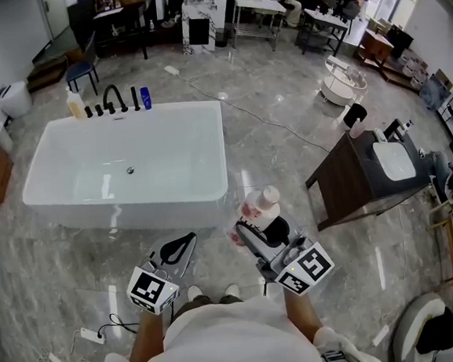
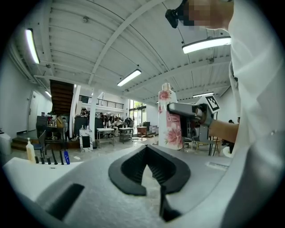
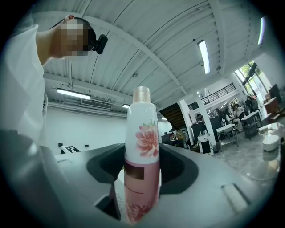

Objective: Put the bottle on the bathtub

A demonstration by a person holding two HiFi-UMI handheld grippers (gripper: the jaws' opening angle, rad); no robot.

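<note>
Bottle (image 3: 142, 147): white and pink, flower print, upright, pinched low on its body by the right gripper (image 1: 254, 229); held above the marble floor (image 1: 286, 139), just near-right of the bathtub (image 1: 127, 211), not touching it. Left gripper (image 2: 147, 167): jaws pressed together, nothing between them, before the tub's near wall. Tub's far rim: black faucet (image 1: 113, 95), blue bottle (image 1: 146, 98), pump bottle (image 1: 75, 104).

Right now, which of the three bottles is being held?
The pink flowered bottle, clamped in the right gripper; the cream bottle and blue bottle stand at the bathtub's far rim.
</note>
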